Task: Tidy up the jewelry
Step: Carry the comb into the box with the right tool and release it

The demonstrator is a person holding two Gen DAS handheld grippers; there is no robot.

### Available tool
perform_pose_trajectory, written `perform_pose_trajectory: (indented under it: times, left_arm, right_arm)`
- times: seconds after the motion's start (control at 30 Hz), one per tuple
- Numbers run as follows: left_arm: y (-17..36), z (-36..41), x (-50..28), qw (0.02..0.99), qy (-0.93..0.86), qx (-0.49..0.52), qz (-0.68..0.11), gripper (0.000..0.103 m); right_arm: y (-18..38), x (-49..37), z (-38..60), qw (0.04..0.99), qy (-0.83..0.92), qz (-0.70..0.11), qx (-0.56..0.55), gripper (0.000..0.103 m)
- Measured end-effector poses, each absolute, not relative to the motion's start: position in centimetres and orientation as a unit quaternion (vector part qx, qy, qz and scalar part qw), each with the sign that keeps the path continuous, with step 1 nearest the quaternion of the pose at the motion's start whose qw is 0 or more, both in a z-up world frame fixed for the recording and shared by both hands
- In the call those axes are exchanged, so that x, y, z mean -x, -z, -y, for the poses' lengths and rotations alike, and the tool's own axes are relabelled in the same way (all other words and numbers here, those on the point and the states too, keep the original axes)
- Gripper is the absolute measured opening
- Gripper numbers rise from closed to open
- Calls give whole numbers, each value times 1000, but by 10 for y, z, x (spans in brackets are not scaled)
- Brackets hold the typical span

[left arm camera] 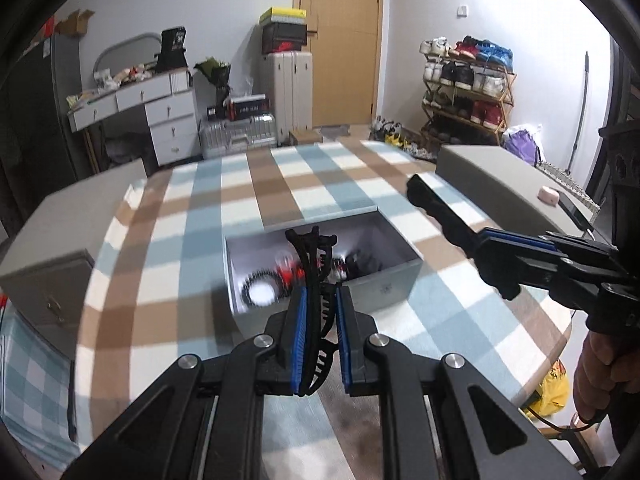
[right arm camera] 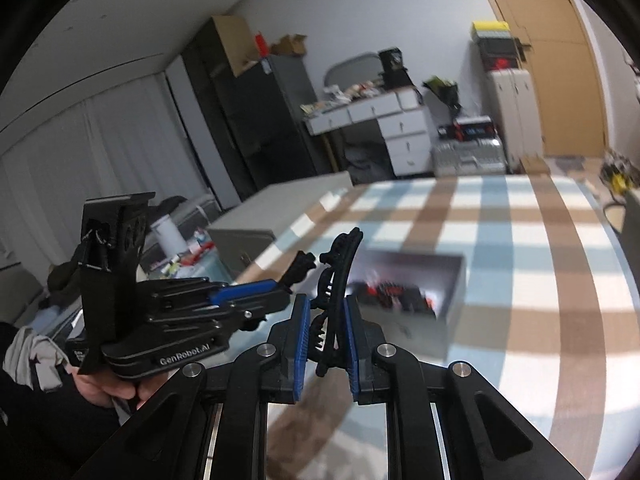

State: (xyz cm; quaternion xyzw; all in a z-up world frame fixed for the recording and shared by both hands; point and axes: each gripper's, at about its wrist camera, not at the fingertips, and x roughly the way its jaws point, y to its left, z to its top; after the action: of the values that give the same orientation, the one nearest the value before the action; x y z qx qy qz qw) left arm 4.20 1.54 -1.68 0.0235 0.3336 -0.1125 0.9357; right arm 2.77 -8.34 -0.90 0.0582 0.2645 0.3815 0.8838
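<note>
An open grey box (left arm camera: 396,280) (right arm camera: 452,304) sits mid-table on the checked cloth, with black, red and white jewelry lying inside, blurred. My left gripper (left arm camera: 322,300) (right arm camera: 280,292) hovers above the box's near side, shut on a black toothed hair clip (left arm camera: 314,272) (right arm camera: 298,270) that sticks up past the blue pads. My right gripper (right arm camera: 326,308) (left arm camera: 480,244) is held up to the right of the box, shut on a second black curved hair clip (right arm camera: 340,264) (left arm camera: 432,204). The two grippers are apart and both are lifted off the table.
A grey drawer chest (left arm camera: 60,232) stands on the table's left and a second grey case (left arm camera: 492,176) at the back right with a small pink thing (left arm camera: 547,195) on top. A person's hand (left arm camera: 600,368) grips the right handle. The table edge curves away at the right.
</note>
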Motion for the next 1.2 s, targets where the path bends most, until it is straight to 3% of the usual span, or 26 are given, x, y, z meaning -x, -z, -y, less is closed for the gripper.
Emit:
perform_pose_trajectory:
  times: [0.47,1.2]
  left_arm:
    - [7,-26,-89,947,116,-10,-299,9]
    - [42,-21,-116,923,144,31,-355,9]
  right_arm:
    - [-1,-99,71,884,-394,-239,-77,16]
    - [54,-140,60,866,-393,-301,-72,16]
